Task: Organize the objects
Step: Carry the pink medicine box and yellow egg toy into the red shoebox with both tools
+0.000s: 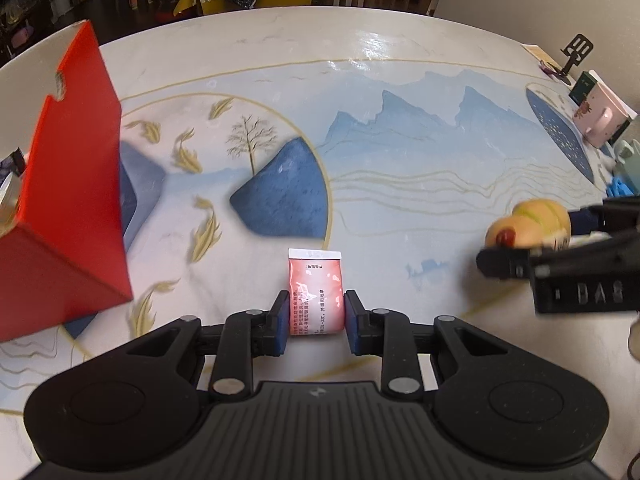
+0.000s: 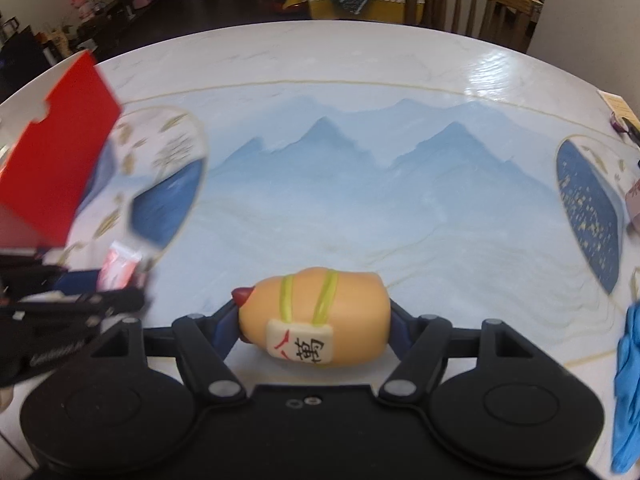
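Note:
My left gripper (image 1: 316, 316) is shut on a pink-red ointment tube (image 1: 316, 288) with a white crimped end, held above the table. My right gripper (image 2: 316, 320) is shut on a tan toy figure (image 2: 320, 316) with green stripes, a red tip and a white tag. The toy (image 1: 528, 226) and the right gripper (image 1: 560, 256) show at the right of the left wrist view. The left gripper (image 2: 76, 300) and the tube (image 2: 120, 268) show blurred at the left of the right wrist view. A red open box (image 1: 68, 208) stands at the left; it also shows in the right wrist view (image 2: 56, 148).
The table (image 1: 360, 72) has a blue mountain print. At its right edge stand a pink mug (image 1: 604, 120), a green box (image 1: 586, 86) and a black stand (image 1: 576, 54). A blue glove (image 2: 632, 384) lies at the right. Wooden chairs (image 2: 468, 0) stand behind the table.

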The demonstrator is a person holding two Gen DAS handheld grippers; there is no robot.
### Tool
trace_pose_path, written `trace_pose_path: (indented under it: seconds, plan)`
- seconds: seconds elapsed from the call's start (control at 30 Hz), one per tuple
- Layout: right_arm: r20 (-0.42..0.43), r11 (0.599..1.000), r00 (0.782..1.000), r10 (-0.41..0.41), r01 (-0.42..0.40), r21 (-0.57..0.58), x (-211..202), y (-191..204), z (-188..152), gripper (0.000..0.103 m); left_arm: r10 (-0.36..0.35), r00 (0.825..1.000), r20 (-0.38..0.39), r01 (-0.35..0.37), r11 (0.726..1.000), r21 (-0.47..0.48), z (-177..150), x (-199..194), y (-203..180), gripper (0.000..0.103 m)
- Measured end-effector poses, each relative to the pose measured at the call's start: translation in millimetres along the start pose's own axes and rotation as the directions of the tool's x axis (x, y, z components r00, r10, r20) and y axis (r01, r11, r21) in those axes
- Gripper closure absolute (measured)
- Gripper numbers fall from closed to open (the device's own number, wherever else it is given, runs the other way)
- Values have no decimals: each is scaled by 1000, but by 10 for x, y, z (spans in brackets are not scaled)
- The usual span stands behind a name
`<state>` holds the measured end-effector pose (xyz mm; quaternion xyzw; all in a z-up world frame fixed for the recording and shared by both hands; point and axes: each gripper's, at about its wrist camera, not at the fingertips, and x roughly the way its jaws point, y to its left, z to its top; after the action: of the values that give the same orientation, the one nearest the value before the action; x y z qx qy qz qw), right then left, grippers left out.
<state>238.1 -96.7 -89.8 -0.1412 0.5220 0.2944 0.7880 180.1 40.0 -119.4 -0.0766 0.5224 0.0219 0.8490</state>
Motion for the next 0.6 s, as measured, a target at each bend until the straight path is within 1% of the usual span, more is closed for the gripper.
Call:
trace_pose_path:
  seconds: [0.17,0.27,0.47,0.6]
  plan:
    - [-17,1000,1000,21,-21,-17,-140,230,-215,32,-33,999,-5,33,999,-29,-131,-124,165,77]
    - [-20,999,999,40,-40,-16,-227,341,-330,32,-46,999,-6,45,999,-30,-217,-221,269,77]
    - [-20,998,998,56,-56,-7,-380,538,-486,32,-72,997,-2,72,997,-21,-409,-483,494,77]
    - [-29,997,997,71,-71,-1,-447,723,-572,32,-89,996,-2,89,995,-41,-522,-657,705,77]
